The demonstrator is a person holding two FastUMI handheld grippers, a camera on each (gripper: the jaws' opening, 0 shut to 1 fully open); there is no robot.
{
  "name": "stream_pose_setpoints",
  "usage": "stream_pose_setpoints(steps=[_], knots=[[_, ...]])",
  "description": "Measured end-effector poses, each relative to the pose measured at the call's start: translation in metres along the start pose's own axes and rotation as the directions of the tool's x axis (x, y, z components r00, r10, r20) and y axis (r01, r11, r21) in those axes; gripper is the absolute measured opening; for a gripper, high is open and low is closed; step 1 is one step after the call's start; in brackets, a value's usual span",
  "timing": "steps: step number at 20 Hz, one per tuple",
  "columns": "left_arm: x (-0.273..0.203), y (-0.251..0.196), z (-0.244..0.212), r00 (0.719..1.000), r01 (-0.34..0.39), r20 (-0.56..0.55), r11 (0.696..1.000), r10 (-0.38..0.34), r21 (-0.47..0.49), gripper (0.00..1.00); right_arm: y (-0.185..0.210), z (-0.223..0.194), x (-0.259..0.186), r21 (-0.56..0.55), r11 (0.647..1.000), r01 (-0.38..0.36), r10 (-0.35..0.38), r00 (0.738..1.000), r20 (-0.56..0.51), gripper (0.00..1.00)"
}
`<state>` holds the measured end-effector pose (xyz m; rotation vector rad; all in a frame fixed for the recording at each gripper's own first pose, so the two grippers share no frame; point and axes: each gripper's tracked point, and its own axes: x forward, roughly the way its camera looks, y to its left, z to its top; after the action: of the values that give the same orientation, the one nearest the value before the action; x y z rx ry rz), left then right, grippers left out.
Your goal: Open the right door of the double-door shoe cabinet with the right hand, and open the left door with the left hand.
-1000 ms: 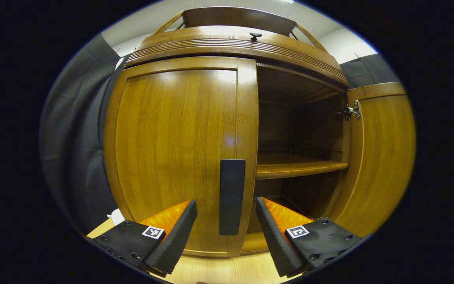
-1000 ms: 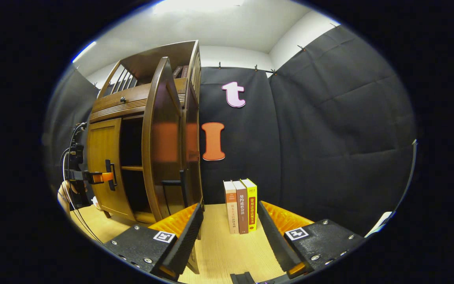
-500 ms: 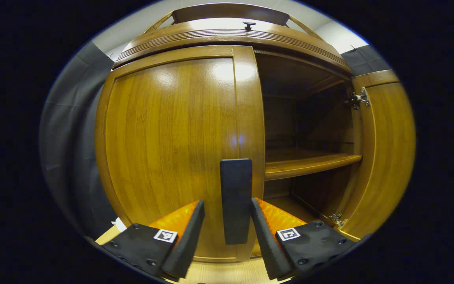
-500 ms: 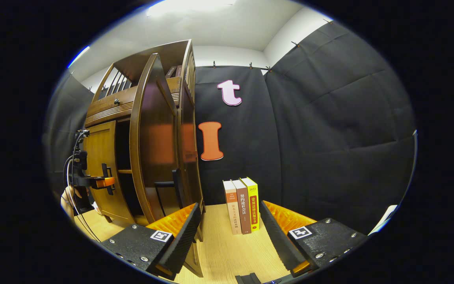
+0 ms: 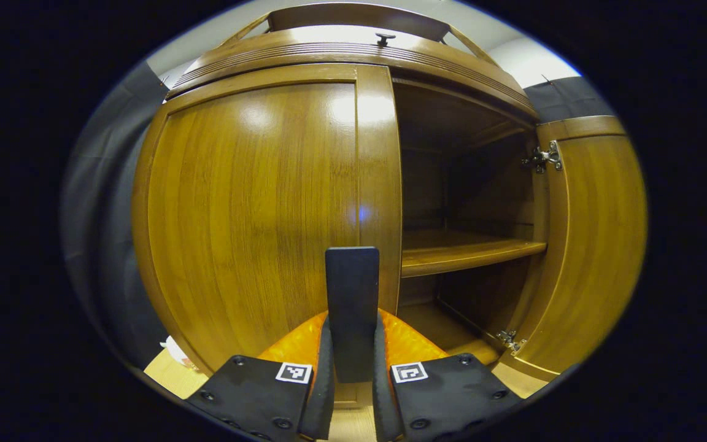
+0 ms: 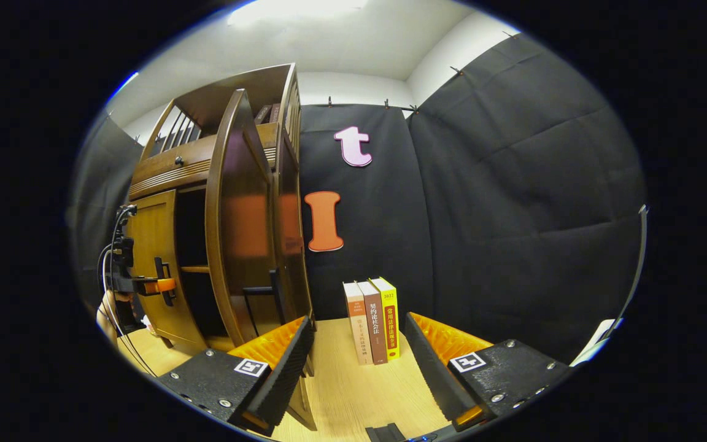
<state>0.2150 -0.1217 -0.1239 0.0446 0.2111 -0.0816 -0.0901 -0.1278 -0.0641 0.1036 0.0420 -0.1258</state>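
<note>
I've got the left gripper [image 5: 352, 362] clamped on the left door handle [image 5: 351, 288] at 6 o'clock; an off-arc pull could slip it. Right gripper [image 6: 356, 362] open.

Left gripper [image 5: 351, 393]: fingers closed together, clamped on a handle [image 5: 351, 307]; right gripper [image 6: 358, 368]: fingers spread wide, holding nothing.

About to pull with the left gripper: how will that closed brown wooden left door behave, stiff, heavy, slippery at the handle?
The wooden left door looks like a rigid panel. It should swing on hinges like the open right door. The flat dark handle sits between the left gripper fingers and may slip.
</note>
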Motion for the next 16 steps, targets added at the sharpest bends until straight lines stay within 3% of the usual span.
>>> stream_pose_setpoints(steps=[1,2,8,11,12,16], knots=[[-0.004,0.000,0.001,1.000,0.004,0.001,1.000,-0.004,0.005,0.36,0.003,0.002,-0.002,-0.002,1.000,0.001,-0.001,1.000,0.000,0.99],[-0.012,0.001,0.001,1.000,0.011,0.003,1.000,-0.011,0.014,0.31,0.006,0.004,-0.005,-0.007,1.000,0.002,-0.002,1.000,0.001,0.99],[-0.057,0.006,-0.002,0.997,0.076,0.006,0.997,-0.076,-0.013,0.36,0.032,0.022,-0.028,-0.033,0.999,-0.007,0.008,1.000,0.018,0.99],[-0.080,0.014,0.000,0.996,0.088,0.006,0.996,-0.088,-0.027,0.33,0.048,0.032,-0.041,-0.038,0.999,-0.023,0.025,0.999,0.033,0.99],[-0.088,0.015,-0.001,0.996,0.092,0.008,0.995,-0.092,-0.037,0.31,0.055,0.034,-0.044,-0.041,0.999,-0.029,0.031,0.999,0.034,0.92],[-0.115,0.027,-0.004,0.995,0.102,0.015,0.994,-0.102,-0.026,0.31,0.077,0.035,-0.056,-0.045,0.997,-0.058,0.059,0.998,0.034,0.92]])
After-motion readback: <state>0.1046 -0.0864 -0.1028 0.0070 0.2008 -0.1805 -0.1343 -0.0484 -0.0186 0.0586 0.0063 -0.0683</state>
